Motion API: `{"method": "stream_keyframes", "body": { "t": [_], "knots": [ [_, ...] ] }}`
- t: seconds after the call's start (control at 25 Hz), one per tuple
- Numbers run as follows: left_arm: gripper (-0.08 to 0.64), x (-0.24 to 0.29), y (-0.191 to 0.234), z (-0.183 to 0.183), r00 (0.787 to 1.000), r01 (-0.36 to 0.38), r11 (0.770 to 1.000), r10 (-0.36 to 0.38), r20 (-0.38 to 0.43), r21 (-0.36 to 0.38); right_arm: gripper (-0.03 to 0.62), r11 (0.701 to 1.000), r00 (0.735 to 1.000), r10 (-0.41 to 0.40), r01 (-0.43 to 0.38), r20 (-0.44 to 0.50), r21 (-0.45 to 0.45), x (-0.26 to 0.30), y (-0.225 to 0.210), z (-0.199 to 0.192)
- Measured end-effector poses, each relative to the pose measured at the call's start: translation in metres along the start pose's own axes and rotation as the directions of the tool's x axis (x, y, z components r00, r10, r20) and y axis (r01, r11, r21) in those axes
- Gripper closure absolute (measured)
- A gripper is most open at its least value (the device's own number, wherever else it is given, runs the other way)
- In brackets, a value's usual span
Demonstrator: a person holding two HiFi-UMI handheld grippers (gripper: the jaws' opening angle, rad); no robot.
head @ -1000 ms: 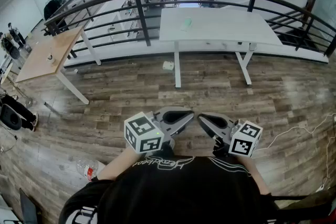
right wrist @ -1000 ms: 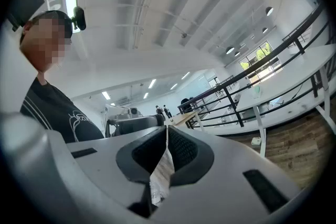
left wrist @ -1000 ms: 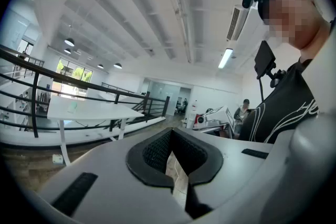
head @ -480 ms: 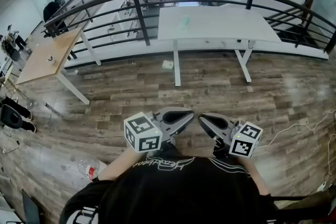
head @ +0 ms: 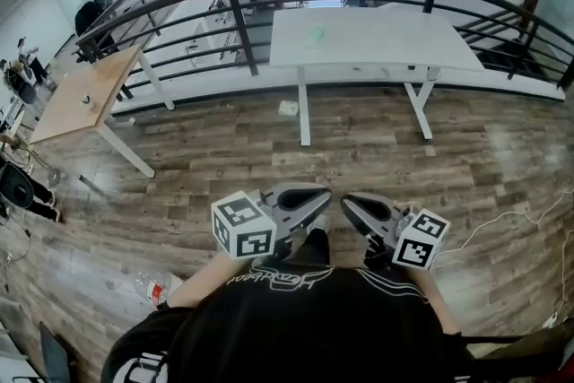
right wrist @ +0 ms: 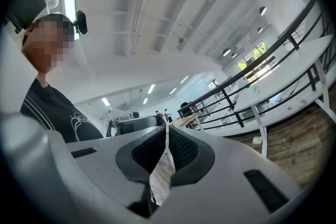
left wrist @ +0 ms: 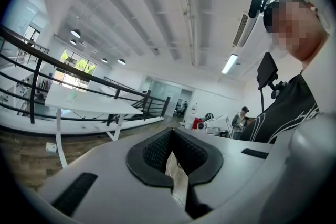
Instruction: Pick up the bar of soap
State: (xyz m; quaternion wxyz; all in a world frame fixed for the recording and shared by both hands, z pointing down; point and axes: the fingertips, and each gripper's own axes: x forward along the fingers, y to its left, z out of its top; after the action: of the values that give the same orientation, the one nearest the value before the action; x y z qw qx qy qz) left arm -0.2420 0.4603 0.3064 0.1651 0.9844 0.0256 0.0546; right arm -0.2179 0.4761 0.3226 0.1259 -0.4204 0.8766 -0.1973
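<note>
A small pale green thing [head: 317, 35], possibly the bar of soap, lies on the far white table [head: 386, 45]; the left gripper view shows it as a speck [left wrist: 72, 96]. Both grippers are held close to the person's chest, far from that table. My left gripper [head: 323, 198] points forward and inward, jaws shut with nothing between them [left wrist: 170, 136]. My right gripper [head: 346, 203] mirrors it, jaws pressed together and empty [right wrist: 167, 134]. Their tips nearly meet above the wooden floor.
A black railing [head: 240, 22] runs behind the white table. A wooden table [head: 81, 99] stands at the left. On the floor lie a small white box [head: 287, 110], a plastic bottle [head: 151, 290] by my left arm and a cable [head: 511, 224] at the right.
The head view has shifted slightly, so the table sits a little lower in frame. Both grippers keep their place and stay shut.
</note>
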Motion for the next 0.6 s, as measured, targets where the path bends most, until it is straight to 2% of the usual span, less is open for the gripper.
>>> {"method": "stream_keyframes", "body": {
  "t": [0.36,0.6],
  "knots": [
    [0.552,0.045,0.035,-0.005,1.0,0.017,1.0,-0.017,-0.016,-0.012,0.572,0.999,0.998,-0.043,0.043,0.037,0.017,-0.011,-0.054,0.0],
    [0.552,0.08,0.074,0.005,0.999,0.029,0.999,-0.029,-0.033,-0.014,0.572,0.997,0.996,-0.081,0.08,0.029,0.021,-0.005,-0.102,0.013]
  ]
}}
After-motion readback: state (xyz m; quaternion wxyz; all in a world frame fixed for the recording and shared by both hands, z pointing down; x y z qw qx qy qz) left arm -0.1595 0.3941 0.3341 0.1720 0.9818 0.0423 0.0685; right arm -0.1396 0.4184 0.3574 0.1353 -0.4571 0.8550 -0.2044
